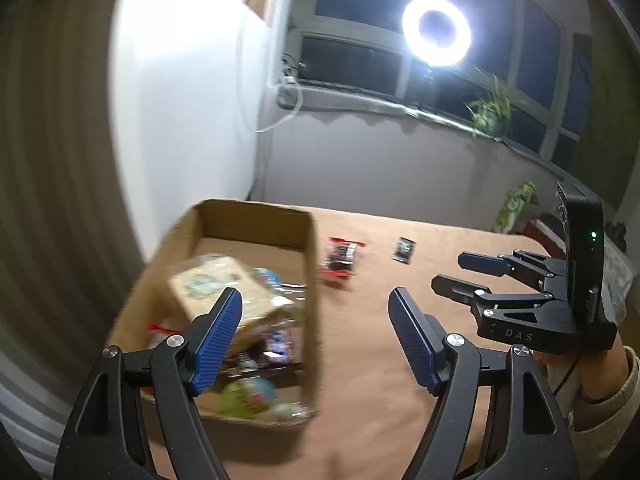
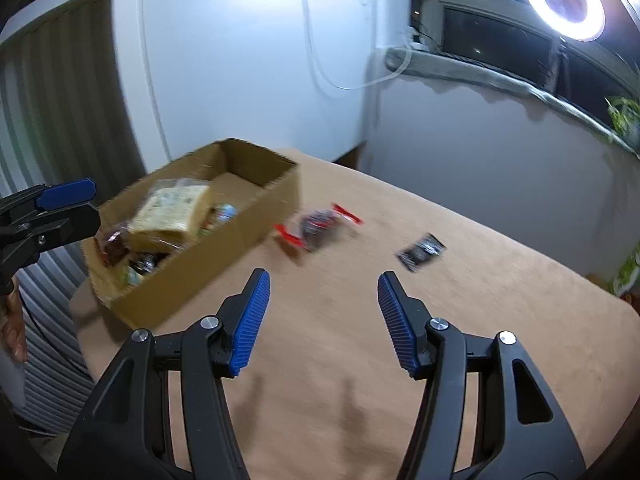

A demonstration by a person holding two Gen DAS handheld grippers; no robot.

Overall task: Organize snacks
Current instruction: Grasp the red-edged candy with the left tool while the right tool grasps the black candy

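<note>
A cardboard box [image 1: 310, 280] [image 2: 224, 256] sits on the brown table and holds several snack packs, among them a pale square packet [image 1: 218, 284] [image 2: 172, 210]. My left gripper [image 1: 314, 338] hangs open above the box's right wall, nothing between its blue pads. On the table right of the box lie a red-ended wrapped snack [image 1: 340, 258] [image 2: 318, 226] and a small dark packet [image 1: 405, 249] [image 2: 421, 251]. My right gripper [image 2: 324, 320] is open and empty over bare table, short of both snacks. It also shows in the left wrist view, right gripper [image 1: 452, 274].
The table [image 2: 480, 320] ends at a rounded edge on the right. A white wall panel stands behind the box. A ring light [image 1: 436, 31] and a plant [image 1: 490, 106] are at the window sill. A green bag [image 1: 514, 206] stands beyond the table's far right.
</note>
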